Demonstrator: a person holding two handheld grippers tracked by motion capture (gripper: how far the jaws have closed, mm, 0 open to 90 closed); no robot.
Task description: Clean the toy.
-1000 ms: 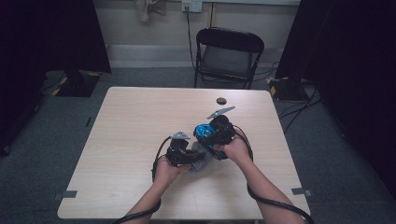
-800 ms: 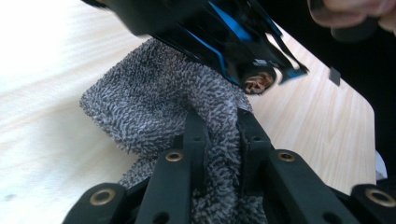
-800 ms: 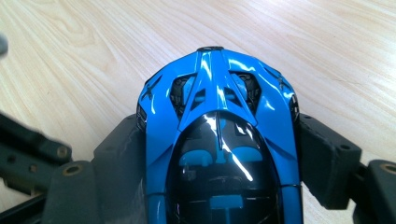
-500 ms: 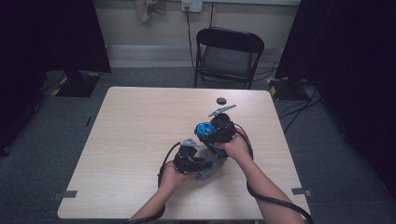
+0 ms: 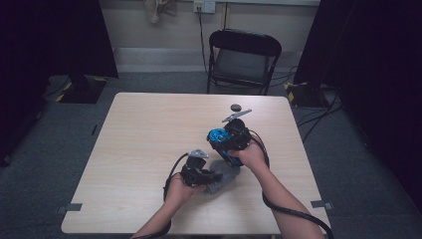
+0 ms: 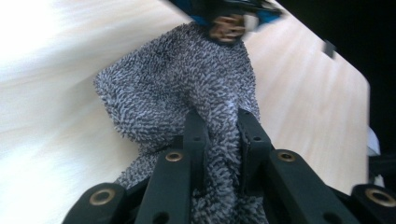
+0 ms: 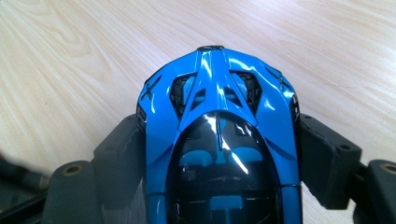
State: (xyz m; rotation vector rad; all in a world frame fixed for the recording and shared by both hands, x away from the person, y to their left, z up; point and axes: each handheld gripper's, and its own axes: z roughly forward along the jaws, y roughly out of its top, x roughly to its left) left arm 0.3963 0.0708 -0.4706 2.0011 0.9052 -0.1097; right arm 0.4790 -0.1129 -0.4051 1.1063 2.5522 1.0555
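Observation:
A glossy blue toy car (image 7: 219, 140) with a dark canopy sits between the jaws of my right gripper (image 7: 219, 154), which press on both its sides; in the high view the car (image 5: 217, 135) is held a little above the table right of centre, and the right gripper (image 5: 230, 141) points left. My left gripper (image 6: 220, 140) is shut on a fold of a fuzzy grey cloth (image 6: 187, 88). The cloth (image 5: 222, 175) lies on the table near the front edge, between my two hands, with the left gripper (image 5: 209, 177) at its left end.
A small dark round object (image 5: 235, 107) lies on the light wooden table (image 5: 139, 144) near its far edge. A black folding chair (image 5: 243, 59) stands behind the table. Dark curtains hang at both sides.
My left gripper has shifted right and a little toward the front edge, drawing the grey cloth with it. The right gripper with the blue car has stayed put.

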